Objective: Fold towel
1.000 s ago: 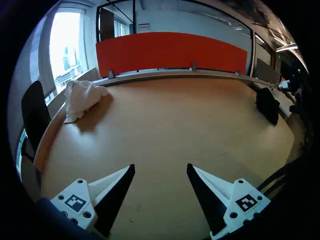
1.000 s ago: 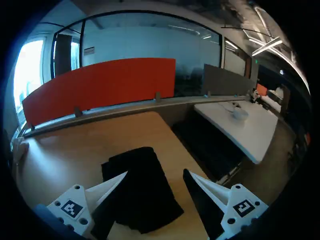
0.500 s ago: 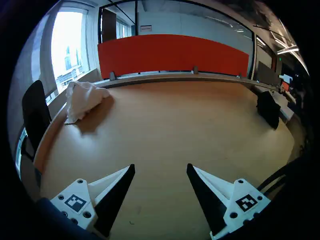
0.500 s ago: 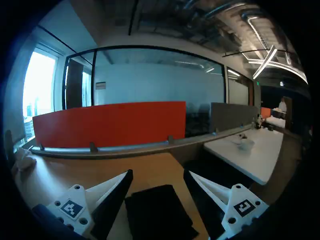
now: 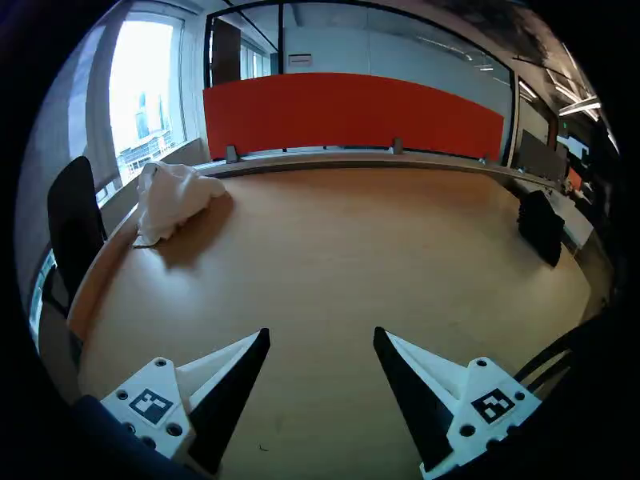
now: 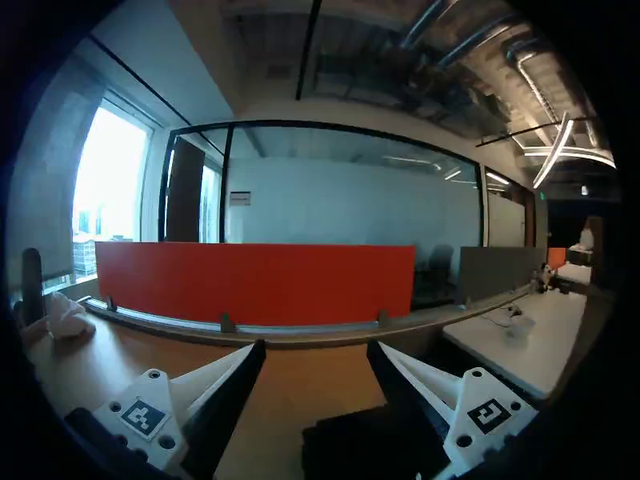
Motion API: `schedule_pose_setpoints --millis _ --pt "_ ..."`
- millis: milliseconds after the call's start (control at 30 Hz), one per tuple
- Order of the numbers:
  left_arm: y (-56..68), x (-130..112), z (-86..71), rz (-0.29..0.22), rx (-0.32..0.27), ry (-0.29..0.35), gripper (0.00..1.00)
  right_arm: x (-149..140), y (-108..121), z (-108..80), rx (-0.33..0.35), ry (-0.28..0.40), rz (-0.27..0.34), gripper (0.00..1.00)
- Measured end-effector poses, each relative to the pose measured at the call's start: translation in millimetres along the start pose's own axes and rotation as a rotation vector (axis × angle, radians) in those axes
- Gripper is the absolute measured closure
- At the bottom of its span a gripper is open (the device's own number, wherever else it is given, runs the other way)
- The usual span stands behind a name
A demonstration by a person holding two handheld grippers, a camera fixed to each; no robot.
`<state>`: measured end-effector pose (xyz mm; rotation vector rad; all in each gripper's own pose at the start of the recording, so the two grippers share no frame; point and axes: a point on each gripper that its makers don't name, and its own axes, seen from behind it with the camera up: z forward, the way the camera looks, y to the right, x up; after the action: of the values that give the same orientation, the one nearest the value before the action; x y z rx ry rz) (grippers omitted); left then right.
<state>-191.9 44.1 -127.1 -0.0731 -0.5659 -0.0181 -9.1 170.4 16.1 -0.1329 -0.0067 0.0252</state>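
One crumpled white towel [image 5: 172, 200] lies untouched at the far left corner of the desk [image 5: 344, 240]. The left claw [image 5: 320, 330] hovers released over bare desk, barely shifted. One black folded pile [image 5: 540, 228] sits at the right edge. The right claw [image 6: 316, 346], released too, has tilted up off it, so the white towel looks next.

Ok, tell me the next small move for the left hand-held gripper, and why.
Probably carry the left hand-held gripper forward and leftward toward the crumpled white cloth towel. Its fingers stand open with nothing between them, and the towel lies bunched near the far left edge of the light wooden table.
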Motion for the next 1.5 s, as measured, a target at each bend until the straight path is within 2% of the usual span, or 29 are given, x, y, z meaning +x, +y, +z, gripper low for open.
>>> schedule_pose_setpoints --millis 400,800,967,1500 --pt "-5.7 4.7 1.7 -0.015 0.008 0.018 0.04 11.6 -73.2 -1.2 0.089 0.015 0.006 0.02" --pt "-15.4 25.7 4.1 -0.035 0.016 0.067 0.04 10.3 -120.5 -4.2 0.127 0.012 0.021 0.02" --pt "-22.1 50.3 5.0 -0.033 0.022 0.118 0.04 5.3 -134.0 -4.9 0.139 0.004 0.025 0.02" --pt "-45.5 159.8 10.0 -0.050 0.062 0.350 0.04 -6.3 -160.5 -12.2 0.154 -0.020 0.027 0.02"
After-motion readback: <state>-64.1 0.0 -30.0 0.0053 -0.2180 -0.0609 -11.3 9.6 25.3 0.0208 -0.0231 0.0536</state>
